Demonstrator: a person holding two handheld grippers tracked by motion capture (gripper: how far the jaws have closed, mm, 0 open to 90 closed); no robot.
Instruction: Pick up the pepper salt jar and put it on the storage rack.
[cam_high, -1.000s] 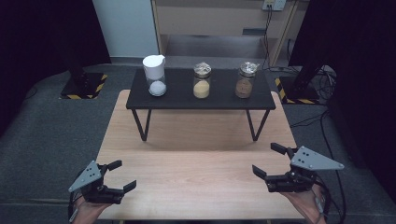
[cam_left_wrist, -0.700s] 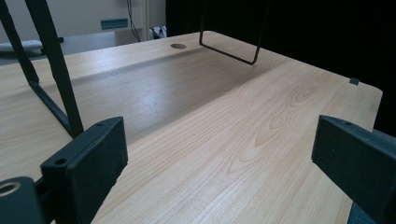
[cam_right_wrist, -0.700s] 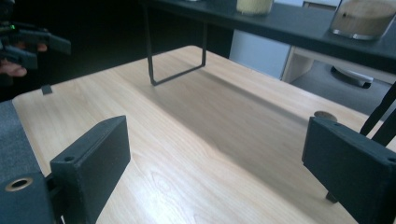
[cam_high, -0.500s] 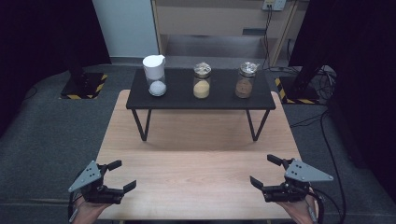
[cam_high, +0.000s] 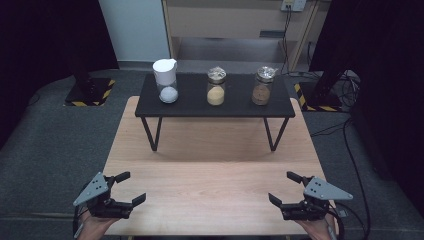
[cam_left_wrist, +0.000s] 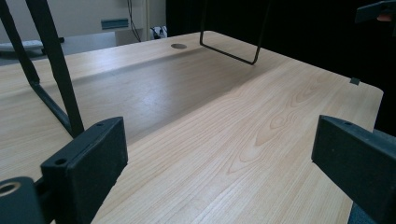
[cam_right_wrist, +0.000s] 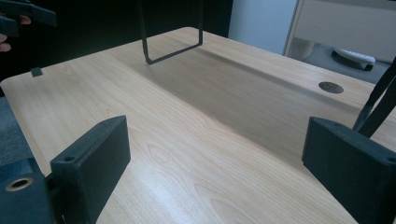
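Observation:
My left gripper (cam_high: 129, 187) hovers at the wooden table's (cam_high: 210, 175) front left corner, jaws wide apart and empty. At the front right corner my right gripper (cam_high: 285, 189) is likewise open with nothing between its fingers. On the black raised shelf (cam_high: 280, 106) at the back stand three jars: a white-lidded jar (cam_high: 165, 81) with white contents at the left, a jar of yellow grains (cam_high: 216, 87) in the middle, and a jar of brown contents (cam_high: 262, 86) at the right. In each gripper view, black pads (cam_left_wrist: 93, 154) (cam_right_wrist: 98, 149) frame bare wood.
The shelf's thin black legs (cam_high: 151, 134) (cam_high: 272, 134) stand on the table's far half. A cable hole (cam_right_wrist: 331, 87) sits in the tabletop near a leg. Grey carpet (cam_high: 45, 145) surrounds the table; cables trail on the floor at the right.
My right gripper has sunk toward the table's front edge, still open. The left gripper has stayed where it was.

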